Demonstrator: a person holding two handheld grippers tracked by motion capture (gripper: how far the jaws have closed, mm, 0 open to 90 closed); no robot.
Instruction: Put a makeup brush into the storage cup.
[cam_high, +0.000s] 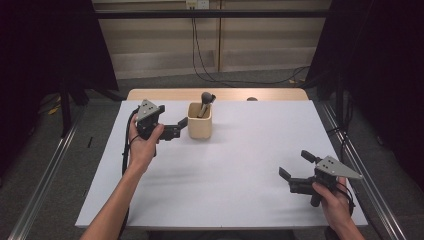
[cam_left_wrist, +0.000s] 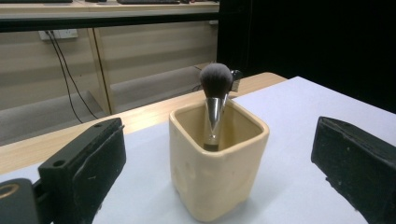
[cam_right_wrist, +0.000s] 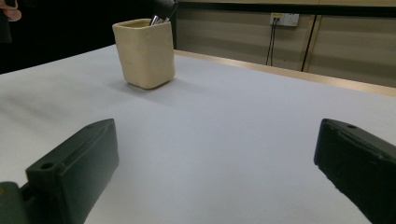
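A cream square cup (cam_high: 200, 123) stands at the back middle of the white table, with a makeup brush (cam_high: 205, 97) upright in it, dark bristles up. My left gripper (cam_high: 179, 128) sits just left of the cup, open and pointing at it. In the left gripper view the cup (cam_left_wrist: 217, 163) and brush (cam_left_wrist: 215, 80) stand close ahead, and both fingers (cam_left_wrist: 86, 161) are clear of the cup. Near the front right corner, my right gripper (cam_high: 295, 163) is open and holds nothing. Its view shows the cup (cam_right_wrist: 144, 53) far off to the left.
The white table top (cam_high: 230, 170) ends in a wooden strip (cam_high: 165, 94) along its back edge, where a small dark object (cam_high: 252, 99) lies. Cables (cam_high: 200, 60) hang down the wall behind. Metal rails (cam_high: 45, 185) run along the floor on both sides.
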